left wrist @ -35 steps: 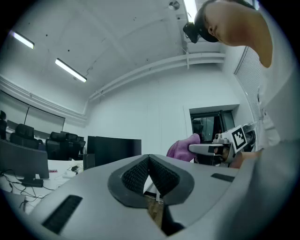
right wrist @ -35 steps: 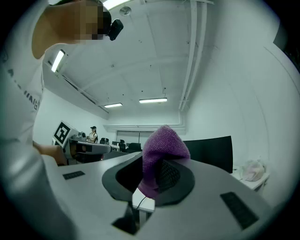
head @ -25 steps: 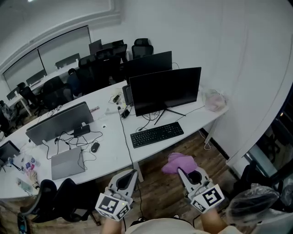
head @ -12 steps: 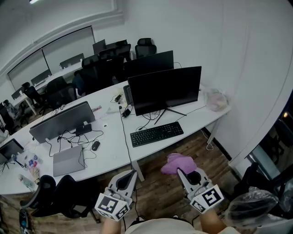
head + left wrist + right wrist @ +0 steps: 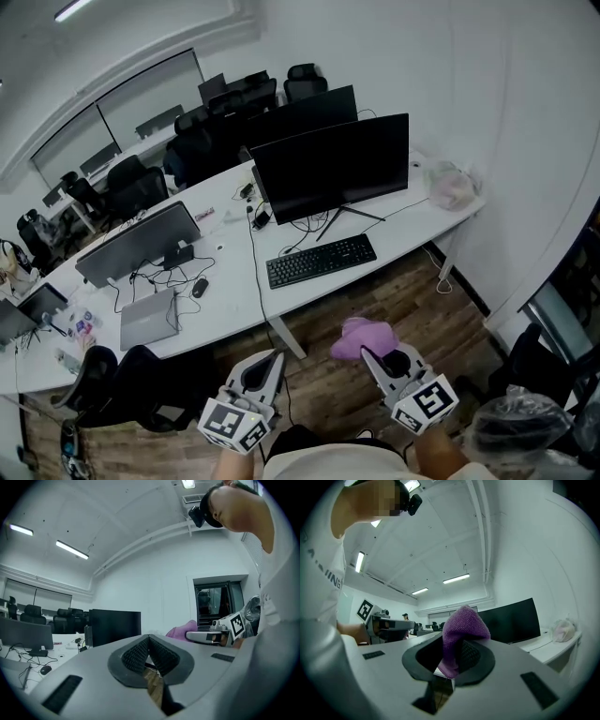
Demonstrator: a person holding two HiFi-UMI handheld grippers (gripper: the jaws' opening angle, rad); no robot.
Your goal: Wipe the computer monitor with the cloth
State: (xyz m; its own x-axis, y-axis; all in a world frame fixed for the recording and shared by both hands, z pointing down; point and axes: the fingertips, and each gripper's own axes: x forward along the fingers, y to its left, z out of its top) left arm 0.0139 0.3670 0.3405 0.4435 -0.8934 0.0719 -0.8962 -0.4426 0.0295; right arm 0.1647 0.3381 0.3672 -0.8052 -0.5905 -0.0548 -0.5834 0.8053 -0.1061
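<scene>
**A:** At the lower edge of the head view, where do the tools sit?

**B:** The left tongs (image 5: 270, 360) hang at 6 o'clock above the wooden floor (image 5: 431, 319). The right tongs (image 5: 367, 354) are nearer 5 o'clock, with the purple cloth (image 5: 364, 335) bunched at their tips. The dark monitor (image 5: 333, 169) stands on the white counter (image 5: 230, 305) toward 12 o'clock, well apart from the cloth, with a keyboard (image 5: 321, 261) in front of it.

**A:** And the left gripper view?

**B:** The left tongs (image 5: 149, 640) have their ribbed pads pressed together with nothing between them. The monitor (image 5: 115, 626) lies about 9 o'clock from the tips, and the cloth (image 5: 180, 631) about 3 o'clock.

**A:** The right gripper view?

**B:** The right tongs (image 5: 457, 651) are clamped on the cloth (image 5: 461, 627), which pokes up past the pads. The monitor (image 5: 511, 620) shows at 2 o'clock.
</scene>
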